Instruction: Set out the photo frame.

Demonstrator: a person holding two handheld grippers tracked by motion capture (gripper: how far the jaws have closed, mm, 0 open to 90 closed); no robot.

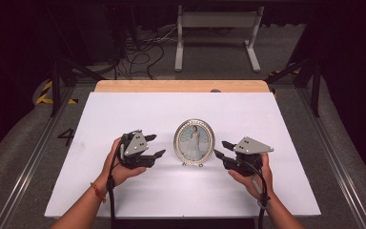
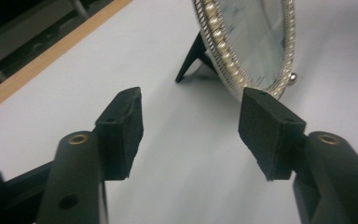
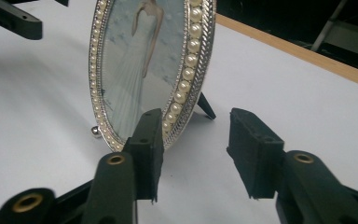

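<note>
An oval picture frame (image 1: 194,141) with a pearl rim stands upright at the middle of the white table (image 1: 124,109), propped on a black back leg (image 2: 193,58). It holds a picture of a figure in a long white dress (image 3: 140,70). My left gripper (image 1: 157,145) sits just left of the frame, open, with bare table between its jaws (image 2: 193,116); the frame's rim (image 2: 256,42) lies beyond the right jaw. My right gripper (image 1: 219,148) is open just right of the frame, whose edge (image 3: 182,93) stands close behind the left jaw; nothing is gripped (image 3: 196,135).
A strip of bare wood (image 1: 181,86) runs along the table's far edge. Beyond it, on the floor, stand a white metal support (image 1: 217,36) and loose cables (image 1: 138,52). The left gripper's jaw (image 3: 14,18) shows past the frame in the right gripper view.
</note>
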